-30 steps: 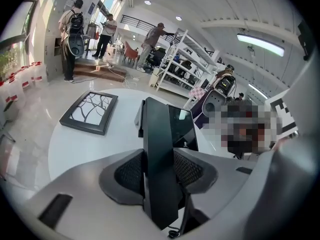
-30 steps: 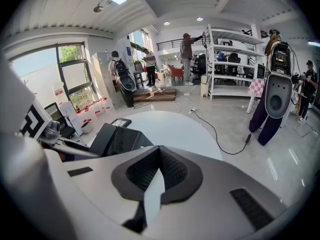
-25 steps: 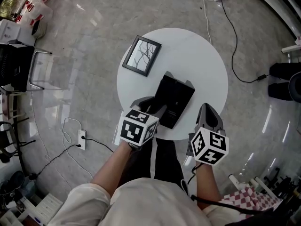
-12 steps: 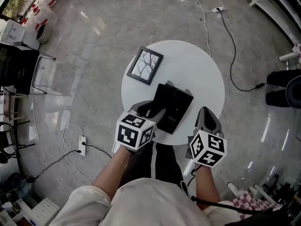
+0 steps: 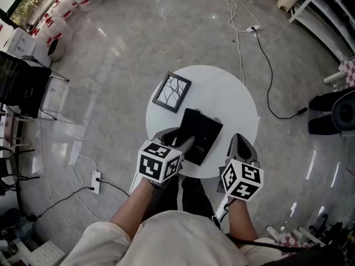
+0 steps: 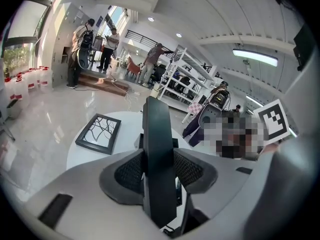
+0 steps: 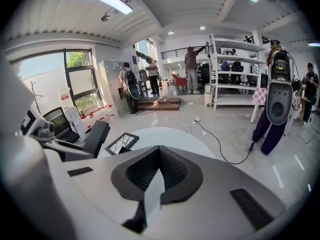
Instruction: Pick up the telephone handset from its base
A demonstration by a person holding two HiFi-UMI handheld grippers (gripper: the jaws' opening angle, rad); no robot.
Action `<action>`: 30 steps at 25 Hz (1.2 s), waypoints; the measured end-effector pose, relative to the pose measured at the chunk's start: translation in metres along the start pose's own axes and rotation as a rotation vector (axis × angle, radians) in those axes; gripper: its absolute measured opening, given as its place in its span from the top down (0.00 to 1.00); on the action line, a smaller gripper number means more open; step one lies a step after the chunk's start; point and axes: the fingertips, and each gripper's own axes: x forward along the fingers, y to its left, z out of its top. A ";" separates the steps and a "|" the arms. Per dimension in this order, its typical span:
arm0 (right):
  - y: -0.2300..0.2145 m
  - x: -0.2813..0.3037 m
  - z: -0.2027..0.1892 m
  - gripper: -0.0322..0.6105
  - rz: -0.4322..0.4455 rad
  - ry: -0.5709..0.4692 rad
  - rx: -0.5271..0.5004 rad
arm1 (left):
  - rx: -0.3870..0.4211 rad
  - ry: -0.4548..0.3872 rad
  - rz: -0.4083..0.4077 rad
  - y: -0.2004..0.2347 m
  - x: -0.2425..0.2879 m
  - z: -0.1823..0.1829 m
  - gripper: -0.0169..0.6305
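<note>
The left gripper (image 6: 159,160) was clamped on the telephone handset (image 6: 158,126). The handset's dark bar stood edgewise between the two ribbed pads, gripped near its middle, with one end rising beyond the jaws. Just beyond and below the jaws the black base (image 5: 204,131) was seen on the round white bench (image 5: 236,101), with a picture frame (image 6: 99,132) farther out to the left. Whether the handset had fully cleared the cradle could not be told. The right gripper (image 7: 157,169), off to the side over the near bench edge, was seen with its jaws together and nothing between them. For a clean lift, it was judged that the clamp should be left unchanged. The handset should be drawn straight up and away from the base, without twisting, so that no cradle lip or cord would be snagged. The base could be steadied by the free gripper if it were dragged along.
</note>
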 end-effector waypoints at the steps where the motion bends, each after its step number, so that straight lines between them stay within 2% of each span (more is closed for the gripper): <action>1: 0.001 -0.001 0.002 0.91 0.002 -0.003 -0.001 | 0.003 -0.004 0.000 -0.001 -0.001 0.002 0.67; 8: 0.005 -0.006 0.020 0.91 0.018 -0.039 -0.012 | -0.034 -0.063 -0.018 -0.011 -0.011 0.022 0.67; 21: -0.002 -0.017 0.057 0.91 0.050 -0.122 -0.032 | 0.053 -0.188 0.017 -0.028 -0.033 0.074 0.67; 30: 0.004 -0.019 0.104 0.91 0.107 -0.216 -0.086 | 0.110 -0.345 0.063 -0.037 -0.058 0.123 0.67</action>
